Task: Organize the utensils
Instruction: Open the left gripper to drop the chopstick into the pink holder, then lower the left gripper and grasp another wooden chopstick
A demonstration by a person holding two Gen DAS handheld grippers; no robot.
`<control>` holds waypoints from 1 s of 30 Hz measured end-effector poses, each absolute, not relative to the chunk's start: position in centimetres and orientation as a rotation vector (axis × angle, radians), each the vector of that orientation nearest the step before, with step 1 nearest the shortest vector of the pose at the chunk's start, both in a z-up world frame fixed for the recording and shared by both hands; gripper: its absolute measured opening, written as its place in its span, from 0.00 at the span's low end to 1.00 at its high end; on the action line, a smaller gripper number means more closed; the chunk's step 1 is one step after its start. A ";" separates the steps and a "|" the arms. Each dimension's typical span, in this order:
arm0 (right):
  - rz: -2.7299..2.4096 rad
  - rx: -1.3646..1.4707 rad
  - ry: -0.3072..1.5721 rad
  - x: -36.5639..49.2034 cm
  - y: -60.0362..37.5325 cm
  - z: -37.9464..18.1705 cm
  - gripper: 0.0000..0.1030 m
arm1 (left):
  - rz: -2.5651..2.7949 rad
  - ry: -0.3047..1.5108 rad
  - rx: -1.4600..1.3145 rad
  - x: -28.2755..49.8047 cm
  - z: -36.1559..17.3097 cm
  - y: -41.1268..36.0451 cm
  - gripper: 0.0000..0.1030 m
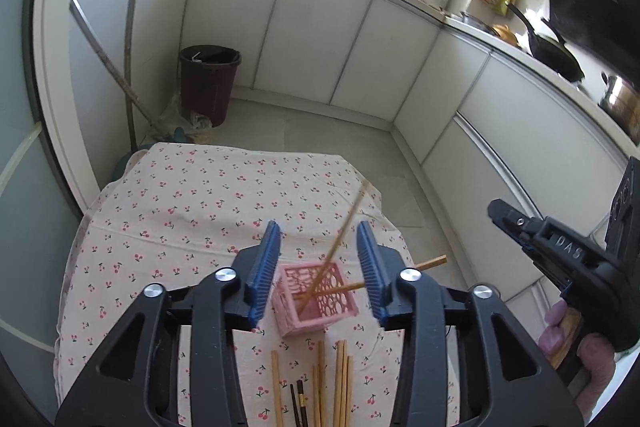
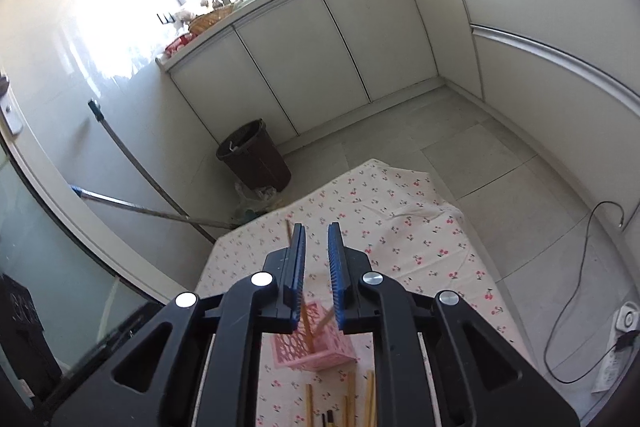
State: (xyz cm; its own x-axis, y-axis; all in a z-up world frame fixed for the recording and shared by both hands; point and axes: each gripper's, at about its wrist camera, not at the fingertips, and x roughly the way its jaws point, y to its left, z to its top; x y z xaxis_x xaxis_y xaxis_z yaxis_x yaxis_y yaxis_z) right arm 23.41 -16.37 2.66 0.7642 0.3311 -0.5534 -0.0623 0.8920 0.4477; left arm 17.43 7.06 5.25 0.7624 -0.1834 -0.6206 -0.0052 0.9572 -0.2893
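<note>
A pink lattice holder (image 1: 310,301) stands on the cherry-print tablecloth (image 1: 192,195) with two wooden chopsticks (image 1: 340,239) leaning in it. My left gripper (image 1: 318,267) is open and empty, raised above the holder. Several wooden chopsticks (image 1: 342,379) and a dark pair (image 1: 299,403) lie flat on the cloth in front of the holder. My right gripper (image 2: 317,267) is narrowly open and empty, raised above the holder (image 2: 316,347). A chopstick tip (image 2: 288,230) shows just left of its left finger. The right gripper also shows at the right edge of the left wrist view (image 1: 520,227).
A dark waste bin (image 1: 209,83) and a mop handle (image 1: 132,39) stand on the floor beyond the table. White cabinets (image 1: 320,39) run along the back and right. A cable and socket (image 2: 624,323) lie on the floor to the right.
</note>
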 end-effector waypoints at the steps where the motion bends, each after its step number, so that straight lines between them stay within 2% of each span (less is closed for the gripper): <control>1: 0.214 0.401 0.674 22.9 -16.1 2.4 0.19 | -0.099 0.706 -0.271 17.4 5.0 6.7 0.43; 4: 0.203 0.365 0.683 21.7 -15.9 1.5 0.34 | -0.102 0.734 -0.236 17.1 4.1 5.7 0.45; 9: 0.188 0.264 0.695 19.7 -15.0 0.3 0.35 | -0.074 0.771 -0.185 16.3 2.4 5.0 0.51; 13: 0.179 0.209 0.706 18.4 -14.7 -0.6 0.52 | -0.060 0.789 -0.158 15.5 1.6 4.7 0.57; 16: 0.169 0.168 0.718 17.4 -14.7 -1.4 0.53 | -0.046 0.790 -0.140 14.8 1.0 4.6 0.64; 21: 0.151 0.144 0.747 16.3 -15.0 -2.7 0.58 | -0.034 0.832 -0.136 14.3 -0.4 4.2 0.68; 24: 0.143 0.141 0.767 15.7 -15.1 -3.4 0.65 | -0.027 0.848 -0.125 13.8 -1.1 4.0 0.71; 26: 0.121 0.127 0.780 15.3 -15.2 -4.0 0.72 | -0.016 0.850 -0.115 13.3 -1.5 3.9 0.75; 28: 0.099 0.112 0.801 14.8 -15.4 -5.0 0.78 | 0.009 0.854 -0.108 12.9 -1.9 4.0 0.88; 30: 0.085 0.110 0.829 14.4 -15.8 -6.0 0.83 | 0.031 0.867 -0.116 12.6 -2.6 4.4 0.91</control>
State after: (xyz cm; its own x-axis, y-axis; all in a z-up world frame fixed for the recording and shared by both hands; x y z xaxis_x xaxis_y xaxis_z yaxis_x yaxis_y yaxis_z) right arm 14.38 -15.77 -6.01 0.6729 0.1185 -0.7302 -0.0330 0.9909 0.1305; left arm 12.62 4.37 -2.56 0.6471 -0.0199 -0.7622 -0.0740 0.9933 -0.0888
